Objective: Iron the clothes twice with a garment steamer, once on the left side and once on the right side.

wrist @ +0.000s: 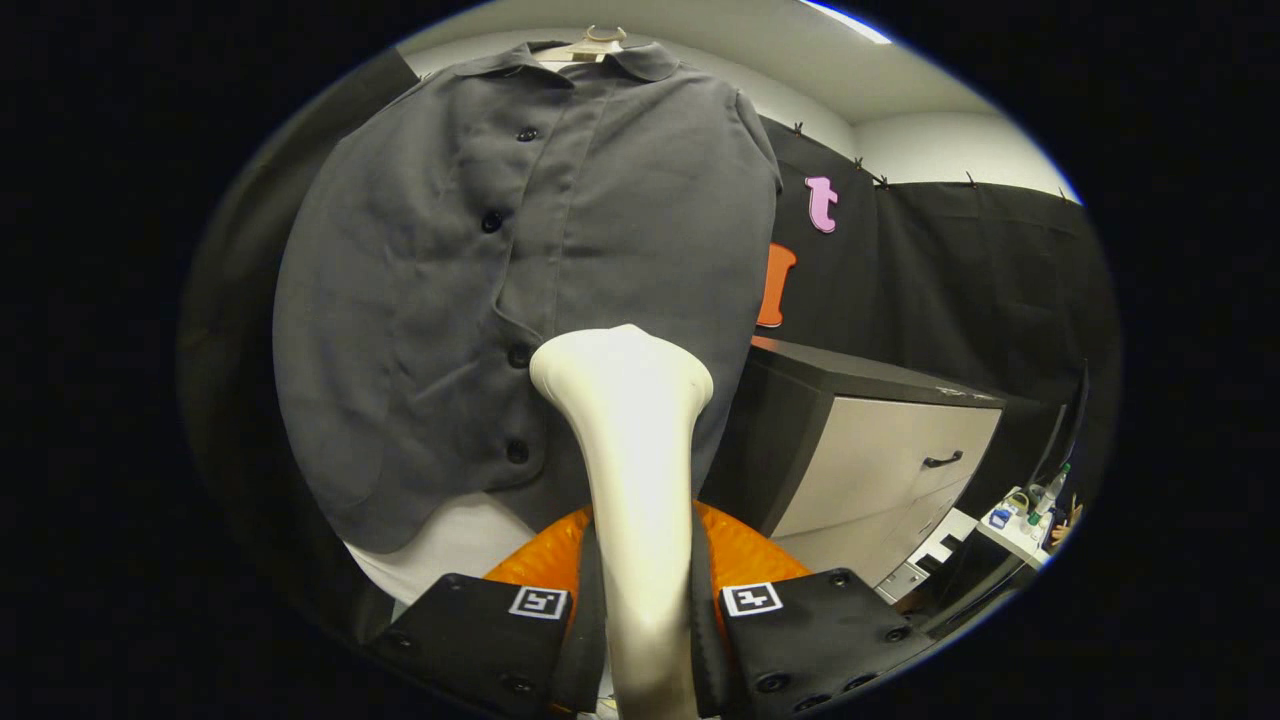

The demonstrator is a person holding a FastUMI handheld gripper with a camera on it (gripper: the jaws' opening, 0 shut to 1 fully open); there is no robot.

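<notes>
Grey shirt point(560, 290) (cream steamer point(635, 450))

- My gripper point(648, 640) fingers clamp the steamer point(640, 480); its handle base is cut off, lower centre.
- Steamer head hides part of the shirt point(520, 280) hem, centre.
- Small bottles point(1030, 505), lower right: too small to identify.

I see bright light from a ceiling lamp point(845, 20) up high; the edges bend round and look dark
</notes>
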